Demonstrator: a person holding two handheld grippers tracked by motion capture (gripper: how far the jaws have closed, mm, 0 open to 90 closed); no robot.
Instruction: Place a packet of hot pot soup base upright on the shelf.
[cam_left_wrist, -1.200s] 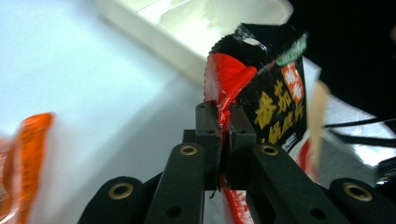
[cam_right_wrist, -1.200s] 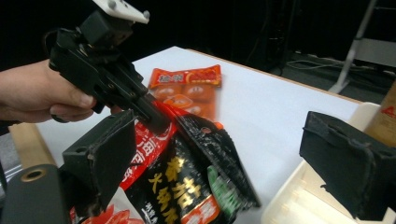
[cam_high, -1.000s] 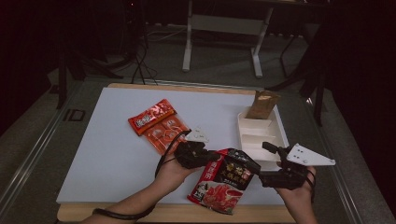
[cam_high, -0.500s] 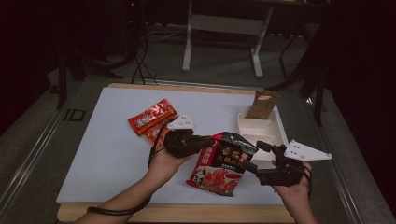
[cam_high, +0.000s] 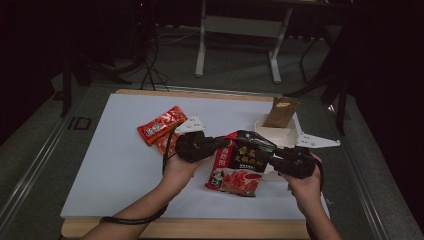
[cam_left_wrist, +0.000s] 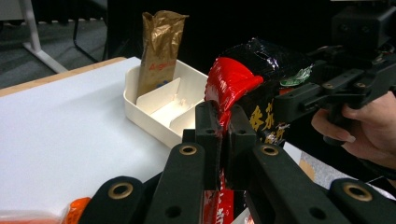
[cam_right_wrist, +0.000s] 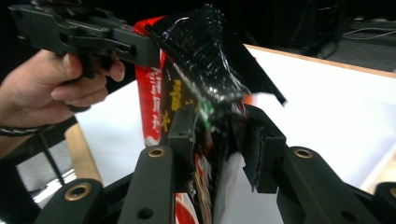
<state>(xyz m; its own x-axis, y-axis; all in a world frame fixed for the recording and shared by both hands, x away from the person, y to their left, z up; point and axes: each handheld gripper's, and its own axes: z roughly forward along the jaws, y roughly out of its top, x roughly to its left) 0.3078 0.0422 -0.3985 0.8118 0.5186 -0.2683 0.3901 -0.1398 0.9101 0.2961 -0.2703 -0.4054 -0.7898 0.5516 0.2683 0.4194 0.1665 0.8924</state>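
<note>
High view: one black-and-red snack bag (cam_high: 239, 165) hangs above the white table (cam_high: 100, 165), the left gripper (cam_high: 216, 145) pinching its left edge; the right gripper (cam_high: 270, 156) jaws, just closing, straddle its right corner. Beyond lie two orange packets (cam_high: 161, 126), one white divided tray (cam_high: 276, 134), one brown pouch (cam_high: 281, 112).

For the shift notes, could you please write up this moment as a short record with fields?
held item: black and red snack bag, lifted off the table between both grippers
left gripper: shut on the bag's red edge
right gripper: jaws have just been closing, bag's other edge between them, pads not clearly pressing
white tray: divided, behind the bag
gold pouch: upright in tray's far compartment
orange packets: lying flat on white table, left of the grippers
</note>
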